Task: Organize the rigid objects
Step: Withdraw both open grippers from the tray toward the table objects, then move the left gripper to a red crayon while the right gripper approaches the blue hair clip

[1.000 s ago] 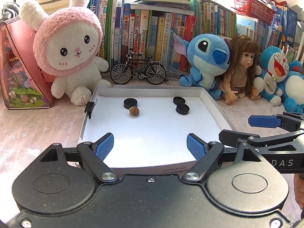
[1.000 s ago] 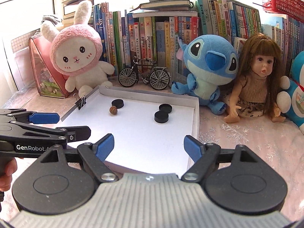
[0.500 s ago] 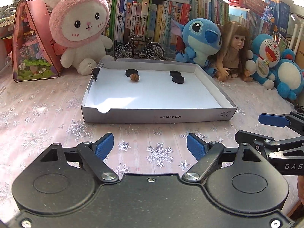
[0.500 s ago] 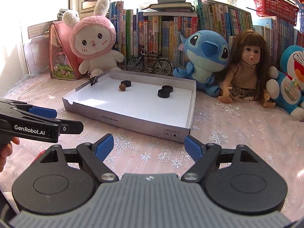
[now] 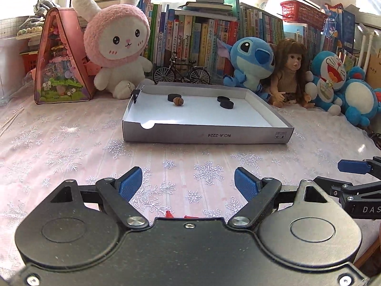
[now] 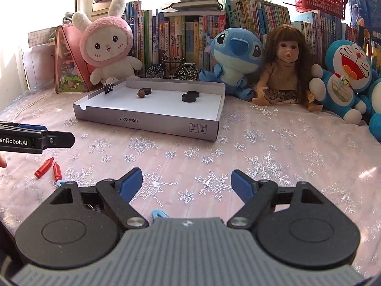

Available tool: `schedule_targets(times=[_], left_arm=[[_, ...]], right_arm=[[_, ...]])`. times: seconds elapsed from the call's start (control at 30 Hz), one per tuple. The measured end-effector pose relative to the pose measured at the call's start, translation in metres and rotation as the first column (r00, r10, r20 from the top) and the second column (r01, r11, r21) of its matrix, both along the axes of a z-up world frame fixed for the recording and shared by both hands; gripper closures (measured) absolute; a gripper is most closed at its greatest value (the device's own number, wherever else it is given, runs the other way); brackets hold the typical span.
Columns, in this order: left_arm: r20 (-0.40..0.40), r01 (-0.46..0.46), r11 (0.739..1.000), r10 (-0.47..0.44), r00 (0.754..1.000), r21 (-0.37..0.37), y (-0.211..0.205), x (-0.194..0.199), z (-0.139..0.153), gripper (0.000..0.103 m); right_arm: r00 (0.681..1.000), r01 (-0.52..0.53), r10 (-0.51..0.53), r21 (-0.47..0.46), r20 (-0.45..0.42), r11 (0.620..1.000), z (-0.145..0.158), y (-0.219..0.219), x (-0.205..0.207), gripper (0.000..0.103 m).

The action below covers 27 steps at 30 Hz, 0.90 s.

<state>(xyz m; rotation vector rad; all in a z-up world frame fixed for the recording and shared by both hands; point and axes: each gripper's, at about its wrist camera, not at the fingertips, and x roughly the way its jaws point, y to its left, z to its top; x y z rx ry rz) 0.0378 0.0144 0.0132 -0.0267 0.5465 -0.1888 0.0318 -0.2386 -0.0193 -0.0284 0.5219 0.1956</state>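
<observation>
left gripper (image 5: pixel 188 184) spread, empty | right gripper (image 6: pixel 187 183) spread, empty | next: lower left gripper over red pegs (image 6: pixel 48 168) near table's front edge, pinch one lengthwise, carry to white tray (image 6: pixel 152 121)

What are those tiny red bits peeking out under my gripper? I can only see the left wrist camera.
Observer: Two small red pointed plastic pegs. They lie on the snowflake tablecloth, outside the white cardboard tray.
Operator: Are they touching each other?
Observer: They lie in a narrow V, close together at their far ends. I cannot tell whether they touch.
Operator: Is anything else hiding down there?
Observer: Yes, a light blue plastic piece pokes out from under the right gripper, mostly hidden.
</observation>
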Motion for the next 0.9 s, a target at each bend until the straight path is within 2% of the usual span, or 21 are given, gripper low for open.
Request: schedule_targets(times=[0.07, 0.13, 0.33, 0.47, 0.57, 0.7, 0.8, 0.9], left_arm=[[0.041, 0.000, 1.000, -0.001, 0.999, 0.030, -0.003, -0.010, -0.001, 0.018], [0.043, -0.016, 0.999, 0.014, 0.999, 0.035, -0.003, -0.016, -0.003, 0.018], [0.011, -0.067, 0.997, 0.068, 0.998, -0.028, 0.009, -0.025, -0.010, 0.018], [-0.003, -0.079, 0.996, 0.079, 0.997, -0.032, 0.017, -0.030, -0.015, 0.027], [-0.020, -0.090, 0.995, 0.089, 0.996, -0.043, 0.022, -0.034, -0.017, 0.029], [-0.033, -0.088, 0.995, 0.086, 0.996, -0.043, 0.024, -0.039, -0.020, 0.033], [-0.042, -0.082, 0.996, 0.080, 0.996, -0.043, 0.024, -0.041, -0.021, 0.039], [-0.058, -0.078, 0.996, 0.075, 0.996, -0.049, 0.025, -0.041, -0.023, 0.050]], right_arm=[[1.000, 0.014, -0.014, -0.005, 0.009, 1.000, -0.003, 0.000, -0.006, 0.014], [0.999, 0.031, -0.031, -0.004, 0.015, 1.000, -0.006, 0.000, -0.011, 0.014], [0.998, 0.048, -0.048, 0.005, 0.048, 0.999, -0.013, 0.002, -0.025, 0.014], [0.994, 0.060, -0.061, 0.015, 0.088, 0.998, -0.014, 0.003, -0.034, 0.014], [0.991, 0.072, -0.076, 0.047, 0.111, 0.996, -0.015, 0.000, -0.039, 0.014], [0.990, 0.079, -0.081, 0.022, 0.118, 0.997, -0.018, 0.002, -0.043, 0.014], [0.991, 0.077, -0.078, 0.013, 0.113, 0.997, -0.021, 0.004, -0.046, 0.014], [0.992, 0.076, -0.078, 0.021, 0.097, 0.997, -0.023, 0.004, -0.047, 0.014]])
